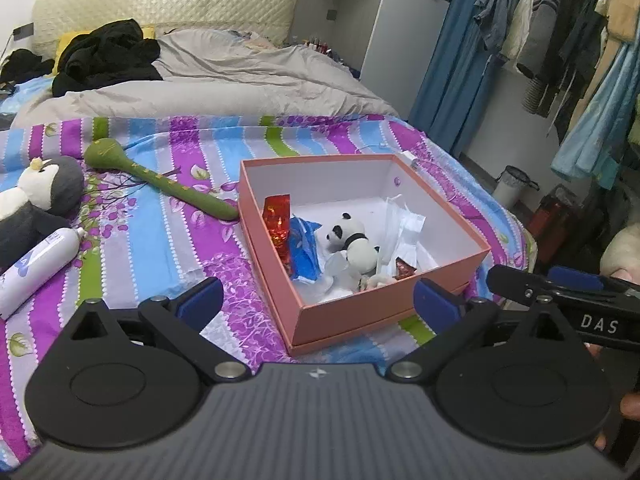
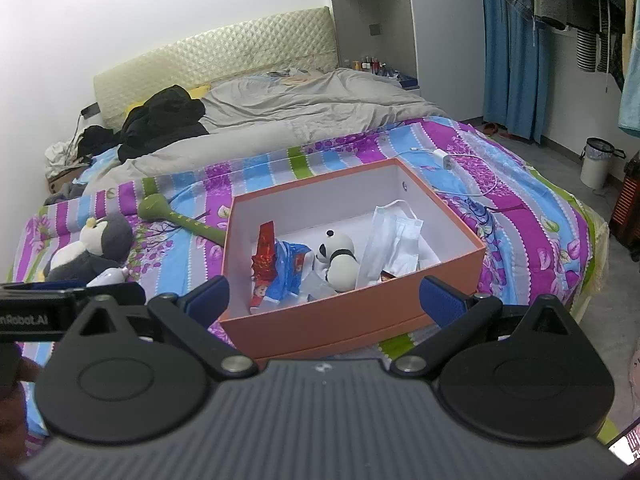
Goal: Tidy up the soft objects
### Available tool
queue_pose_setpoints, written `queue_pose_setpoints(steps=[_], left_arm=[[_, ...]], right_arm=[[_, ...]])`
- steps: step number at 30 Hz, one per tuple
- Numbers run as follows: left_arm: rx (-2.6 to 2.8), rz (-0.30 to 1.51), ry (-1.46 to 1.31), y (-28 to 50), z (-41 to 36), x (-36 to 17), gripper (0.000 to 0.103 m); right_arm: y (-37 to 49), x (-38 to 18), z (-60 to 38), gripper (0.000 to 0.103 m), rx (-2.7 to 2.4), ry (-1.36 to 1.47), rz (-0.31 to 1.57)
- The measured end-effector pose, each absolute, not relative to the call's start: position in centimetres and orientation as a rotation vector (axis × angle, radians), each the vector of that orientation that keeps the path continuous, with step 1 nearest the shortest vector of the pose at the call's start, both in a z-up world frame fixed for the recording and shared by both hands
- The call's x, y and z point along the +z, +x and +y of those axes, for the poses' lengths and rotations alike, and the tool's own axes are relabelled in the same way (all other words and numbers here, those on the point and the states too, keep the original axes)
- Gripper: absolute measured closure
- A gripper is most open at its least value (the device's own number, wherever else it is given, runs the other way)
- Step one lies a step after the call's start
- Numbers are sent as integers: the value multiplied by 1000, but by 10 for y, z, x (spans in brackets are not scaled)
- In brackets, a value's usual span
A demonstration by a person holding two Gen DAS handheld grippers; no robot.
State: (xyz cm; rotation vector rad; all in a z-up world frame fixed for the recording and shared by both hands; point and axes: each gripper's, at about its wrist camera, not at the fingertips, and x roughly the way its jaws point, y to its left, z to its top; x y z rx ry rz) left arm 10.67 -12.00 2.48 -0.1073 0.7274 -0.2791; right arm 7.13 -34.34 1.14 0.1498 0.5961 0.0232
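Observation:
An open pink box (image 1: 352,312) (image 2: 320,328) sits on the striped bedsheet. Inside lie a small panda plush (image 1: 354,242) (image 2: 338,258), a red packet (image 1: 278,224), a blue wrapper (image 1: 304,252) and white face masks (image 2: 394,236). A grey penguin plush (image 1: 36,196) (image 2: 94,250) lies at the left, with a long green soft mallet (image 1: 160,178) (image 2: 180,220) between it and the box. My left gripper (image 1: 318,300) is open and empty, before the box's near corner. My right gripper (image 2: 324,300) is open and empty, over the box's near wall.
A white bottle (image 1: 36,268) lies by the penguin. A grey duvet (image 1: 224,76) and black clothes (image 1: 108,56) cover the far bed. A charger and cable (image 2: 452,160) lie behind the box. Hanging clothes (image 1: 568,40) and a small bin (image 2: 598,162) stand at the right.

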Motion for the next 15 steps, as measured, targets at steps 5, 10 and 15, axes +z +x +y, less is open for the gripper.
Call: queue_pose_setpoints(steps=[5, 10, 15], left_arm=[[-270, 741, -113, 107, -120, 24, 0], [-273, 729, -101, 103, -123, 25, 0], [-270, 733, -100, 101, -122, 24, 0]], right_arm=[[69, 10, -346, 0, 22, 154, 594], [68, 9, -347, 0, 26, 153, 592], [65, 8, -347, 0, 14, 154, 583]])
